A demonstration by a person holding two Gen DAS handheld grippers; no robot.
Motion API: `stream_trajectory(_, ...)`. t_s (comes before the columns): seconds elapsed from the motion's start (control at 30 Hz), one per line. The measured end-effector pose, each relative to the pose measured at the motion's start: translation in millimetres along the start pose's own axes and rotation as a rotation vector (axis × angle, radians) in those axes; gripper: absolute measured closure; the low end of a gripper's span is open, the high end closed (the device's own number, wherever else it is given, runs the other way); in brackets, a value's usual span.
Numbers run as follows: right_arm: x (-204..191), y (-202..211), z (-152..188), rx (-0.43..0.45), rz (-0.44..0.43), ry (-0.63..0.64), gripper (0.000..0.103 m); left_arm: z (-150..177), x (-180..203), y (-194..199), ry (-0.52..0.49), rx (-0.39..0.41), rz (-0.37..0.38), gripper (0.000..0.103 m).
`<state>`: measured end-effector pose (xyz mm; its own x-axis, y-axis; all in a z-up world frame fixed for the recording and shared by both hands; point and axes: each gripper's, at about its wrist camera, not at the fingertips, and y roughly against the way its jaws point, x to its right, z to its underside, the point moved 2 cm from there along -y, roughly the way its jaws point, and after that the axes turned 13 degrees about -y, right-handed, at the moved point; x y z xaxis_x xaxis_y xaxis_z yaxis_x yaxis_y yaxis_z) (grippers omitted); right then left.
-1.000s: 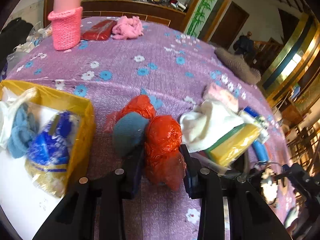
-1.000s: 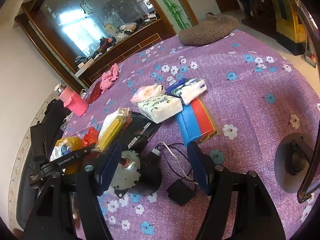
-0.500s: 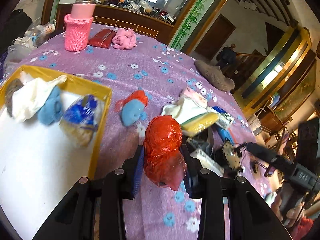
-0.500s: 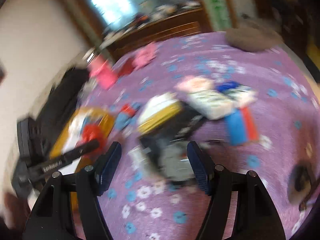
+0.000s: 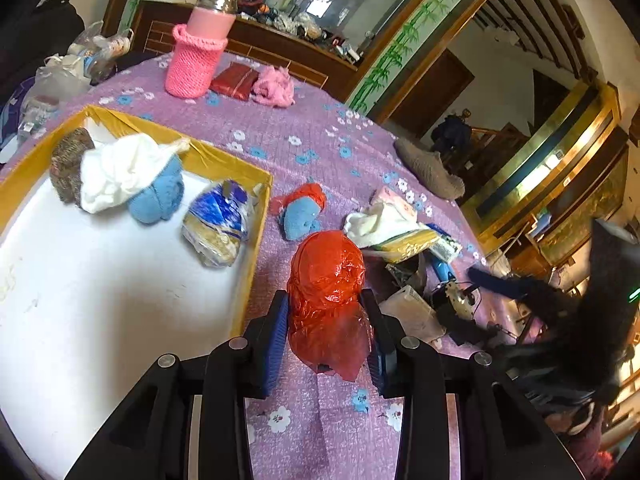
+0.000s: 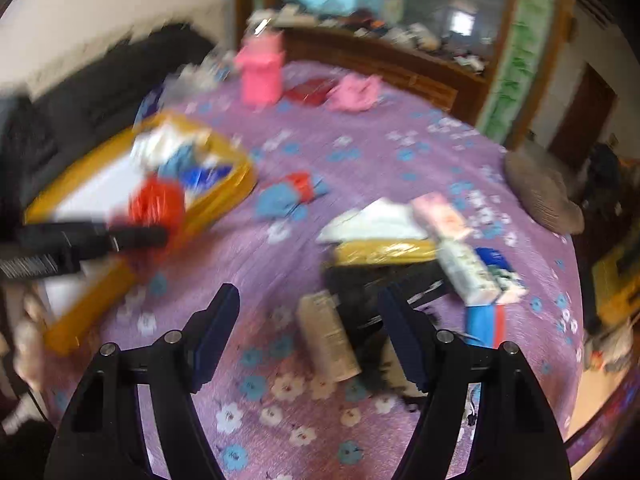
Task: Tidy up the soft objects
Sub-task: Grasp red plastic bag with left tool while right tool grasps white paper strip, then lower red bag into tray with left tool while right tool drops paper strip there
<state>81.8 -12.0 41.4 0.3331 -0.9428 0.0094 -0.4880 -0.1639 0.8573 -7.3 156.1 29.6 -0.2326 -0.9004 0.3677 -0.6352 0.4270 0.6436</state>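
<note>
My left gripper [image 5: 327, 320] is shut on a red plastic-wrapped bundle [image 5: 326, 284] and holds it above the purple tablecloth, just right of the yellow-rimmed white box [image 5: 256, 216]. The bundle also shows in the right wrist view [image 6: 158, 202] beside the box [image 6: 236, 188]. The box holds a white cloth [image 5: 116, 172], a blue knitted ball [image 5: 158, 196], a brown knitted piece [image 5: 70, 164] and a blue-gold bag [image 5: 218, 220]. A blue and red soft item [image 5: 300, 212] lies on the cloth beside the box. My right gripper [image 6: 308, 312] is open and empty above the table; its view is blurred.
A pile with a white cloth and yellow pack [image 5: 396, 228], tissue packs [image 6: 464, 256], a motor with wires [image 5: 456, 300] and a beige pack [image 6: 328, 332] lies right of centre. A pink-sleeved bottle [image 5: 200, 60], a red pouch [image 5: 234, 80] and pink fluff [image 5: 274, 88] stand far back. A brown hat [image 5: 428, 168] lies at the right edge.
My left gripper lifted the red bundle away from the blue item and drew back near the box. My right gripper swung left over the table, staying open.
</note>
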Motion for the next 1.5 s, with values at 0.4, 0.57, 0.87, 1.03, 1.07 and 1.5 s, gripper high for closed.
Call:
stream_trajectory(0.4,-7.9,-53.6,11.5,-0.167,0.166,0.032,0.080,17.0,-29.9,44.3,0.035,0.054,-0.054,0.069)
stream_trajectory(0.57,-4.8,-26.4,11.9,-0.123,0.134,-0.059,0.090,30.1,-51.2,65.6,0.074,0.064,-0.078,0.069)
stream_trajectory(0.87,-39.2,29.5,-14.3,-0.014,-0.112,-0.199,0.090,27.6,-84.0,96.0,0.087,0.040,-0.153,0.069)
stream_trajectory(1.03,-77.1,12.5,-29.8,-0.067,-0.321,-0.300,0.090,6.9,-94.6,77.5,0.063,-0.022,-0.185,0.069)
stream_trajectory(1.07,-84.8,5.3,-32.7,-0.080,-0.345,-0.313,0.090,2.9,-97.0,69.7,0.068,-0.035,-0.180,0.069)
stream_trajectory(1.5,-102.7,-78.7,-43.8,-0.201,-0.426,-0.472,0.083,-15.9,-121.7,27.7,0.119,-0.049,-0.157,0.024)
